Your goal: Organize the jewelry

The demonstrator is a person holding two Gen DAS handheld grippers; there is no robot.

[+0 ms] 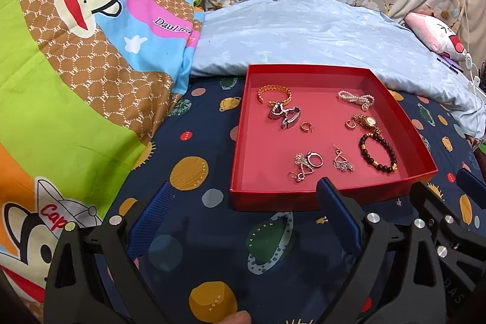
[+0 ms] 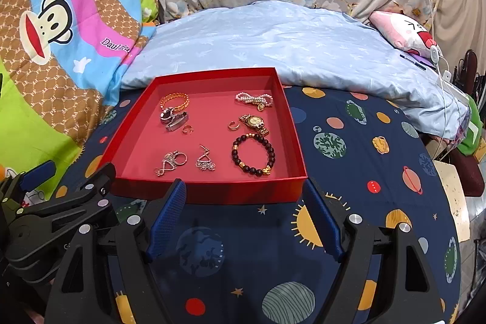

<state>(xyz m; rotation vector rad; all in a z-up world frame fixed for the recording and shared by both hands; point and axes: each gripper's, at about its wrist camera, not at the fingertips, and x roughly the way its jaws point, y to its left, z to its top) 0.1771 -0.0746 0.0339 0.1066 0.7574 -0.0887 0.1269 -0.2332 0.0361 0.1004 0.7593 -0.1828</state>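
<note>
Nearby, red tray point(image 2: 212, 193) (jewelry inside), tongs point(image 2: 244, 199) apart

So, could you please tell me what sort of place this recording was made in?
Most likely a bedroom, with the work done on a bed: the red jewelry tray sits on a planet-print bedsheet, with a light blue pillow and a cartoon-monkey quilt beside it.

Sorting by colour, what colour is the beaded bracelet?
Dark brown beaded bracelet with gold accents, clearest in right wrist view.
</note>
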